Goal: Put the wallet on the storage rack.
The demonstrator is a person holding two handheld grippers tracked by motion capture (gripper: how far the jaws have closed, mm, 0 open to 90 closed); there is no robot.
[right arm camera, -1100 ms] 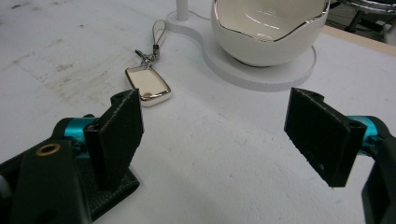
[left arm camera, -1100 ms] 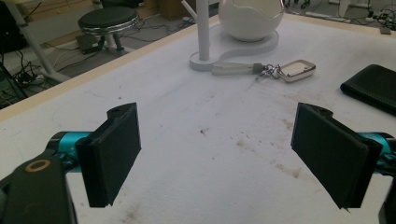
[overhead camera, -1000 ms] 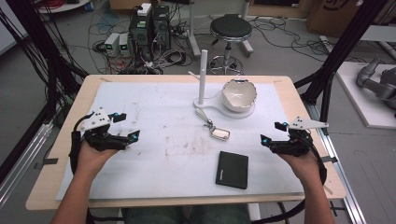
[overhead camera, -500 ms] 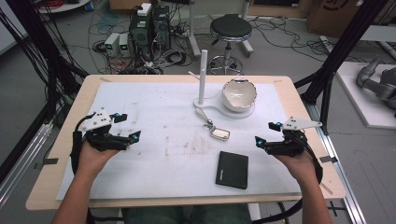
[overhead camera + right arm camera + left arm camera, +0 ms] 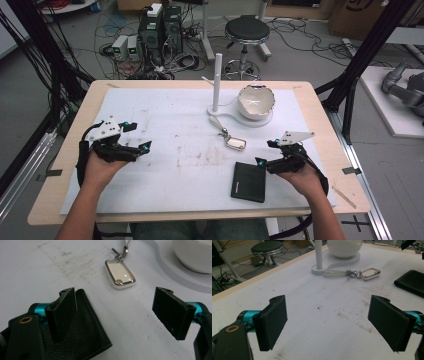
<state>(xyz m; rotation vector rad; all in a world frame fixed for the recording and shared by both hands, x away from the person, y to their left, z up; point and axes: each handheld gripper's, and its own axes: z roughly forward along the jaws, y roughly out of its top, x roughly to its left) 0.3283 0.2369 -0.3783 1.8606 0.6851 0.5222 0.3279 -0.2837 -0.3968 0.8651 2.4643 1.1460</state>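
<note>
Both pairs of black padded fingers (image 5: pixel 272 322) stand wide apart with nothing between them. At the table's left side, the left gripper (image 5: pixel 134 137) is held low over the stained white paper sheet (image 5: pixel 165 150) that covers the light wooden table (image 5: pixel 320 115), well apart from every object; in the left gripper view its jaws frame bare, smudged paper.

Further right, at the middle of the far side, a white stand with a flat base and an upright round post (image 5: pixel 216 80) sits on the sheet, and a white ceramic bowl (image 5: pixel 256 101) rests on the wider part of that base. A pale translucent strap with a metal ring runs from the base of the post to a silver-rimmed, cream-faced key fob (image 5: pixel 235 144), which lies flat on the paper just in front of the stand.

Nearer the person, a black grained-leather wallet (image 5: pixel 248 181) lies flat and closed, near the key fob but not touching it. The right gripper (image 5: pixel 266 153) hangs just beside the wallet's right edge, empty. In the right gripper view one finger (image 5: pixel 62 312) hovers over the wallet's corner, while the other stands over bare paper, with the key fob (image 5: pixel 120 274) ahead between them.
</note>
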